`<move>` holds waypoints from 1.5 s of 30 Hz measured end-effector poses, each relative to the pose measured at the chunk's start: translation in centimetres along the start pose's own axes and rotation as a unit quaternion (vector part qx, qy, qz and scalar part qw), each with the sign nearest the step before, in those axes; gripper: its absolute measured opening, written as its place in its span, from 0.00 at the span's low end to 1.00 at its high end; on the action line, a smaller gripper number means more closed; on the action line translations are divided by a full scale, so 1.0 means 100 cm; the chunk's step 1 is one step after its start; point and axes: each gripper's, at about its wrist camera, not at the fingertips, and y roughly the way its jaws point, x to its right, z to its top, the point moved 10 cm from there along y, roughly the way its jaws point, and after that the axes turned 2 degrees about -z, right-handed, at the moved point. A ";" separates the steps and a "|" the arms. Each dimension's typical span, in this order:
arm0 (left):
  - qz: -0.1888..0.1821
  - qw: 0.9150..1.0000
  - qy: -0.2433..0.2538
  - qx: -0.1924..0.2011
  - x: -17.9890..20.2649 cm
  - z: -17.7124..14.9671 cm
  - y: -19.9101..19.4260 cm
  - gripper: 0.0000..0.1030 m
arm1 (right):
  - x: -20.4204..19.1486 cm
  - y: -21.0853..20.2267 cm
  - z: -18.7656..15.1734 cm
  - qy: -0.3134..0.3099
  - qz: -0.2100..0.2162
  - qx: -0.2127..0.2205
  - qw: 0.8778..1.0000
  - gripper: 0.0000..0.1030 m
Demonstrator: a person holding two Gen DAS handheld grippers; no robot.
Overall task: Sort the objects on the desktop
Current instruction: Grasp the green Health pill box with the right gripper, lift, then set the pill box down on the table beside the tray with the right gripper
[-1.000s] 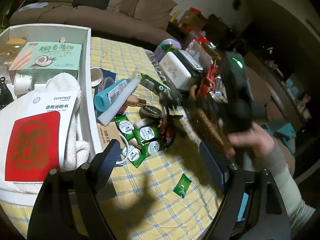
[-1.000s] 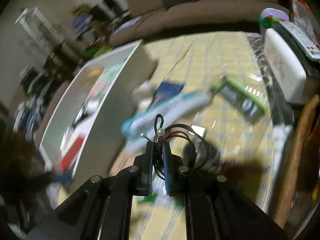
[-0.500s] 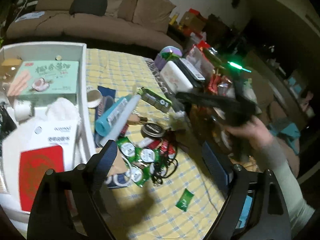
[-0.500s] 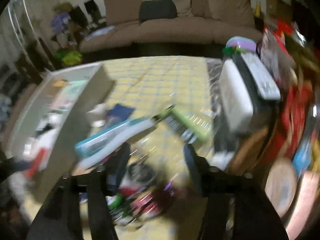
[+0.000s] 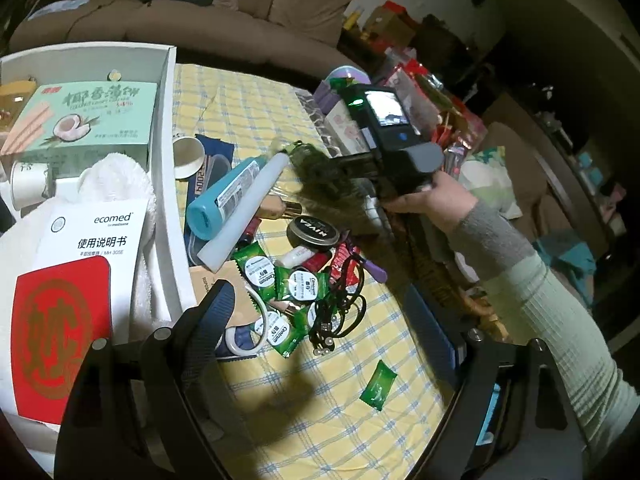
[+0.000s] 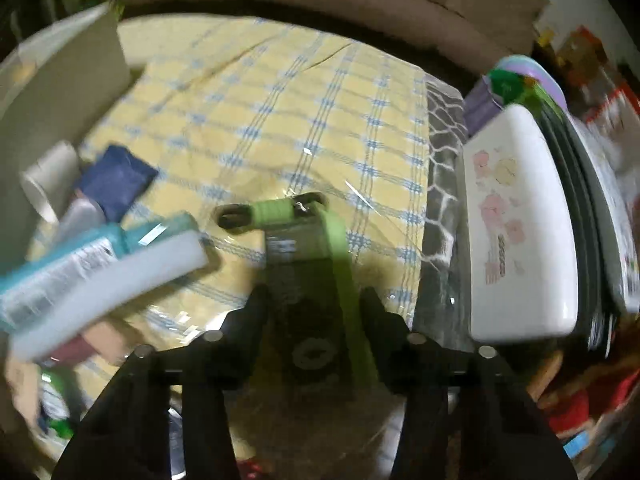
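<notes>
Fingers of my right gripper (image 6: 314, 312) are closing, 1 on each side of the green-and-black packet (image 6: 304, 248); the blur keeps me from telling whether the pads touch it yet. That packet lies flat on the yellow checked surface (image 6: 280, 120), its hang-tab end pointing away from me. Just left of it lie a teal tube (image 6: 76, 256) and a white bar (image 6: 108, 284), side by side. To the right stands a white case with pink print (image 6: 520, 220).

Fingers of my left gripper (image 5: 332, 316) stand wide apart with nothing between them, above the near pile. Under them: green sachets (image 5: 276, 276), a coiled black cable (image 5: 340, 304), a dark round tin (image 5: 318, 232) and 1 loose green sachet (image 5: 378, 386) nearer to me. On the left, the white tray (image 5: 168, 184) holds a mint-green box (image 5: 88, 116), a white towel (image 5: 116, 180) and a booklet with a red panel (image 5: 72, 280). My right hand (image 5: 428, 200) grips its tool over the packet.
</notes>
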 end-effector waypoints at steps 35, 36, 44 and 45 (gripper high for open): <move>0.147 0.986 0.059 0.054 0.007 -0.055 -0.039 0.93 | -0.070 -0.154 -0.191 0.212 0.149 0.122 0.958 0.76; 0.154 0.984 0.063 0.070 0.008 -0.058 -0.046 0.96 | -0.067 -0.152 -0.200 0.218 0.130 0.122 0.959 0.78; 0.223 0.970 0.024 0.094 -0.030 -0.106 -0.048 0.99 | -0.075 -0.132 -0.237 0.231 0.097 0.115 0.961 0.83; 0.232 0.968 0.024 0.091 -0.035 -0.109 -0.044 0.99 | -0.075 -0.130 -0.238 0.224 0.082 0.120 0.964 0.84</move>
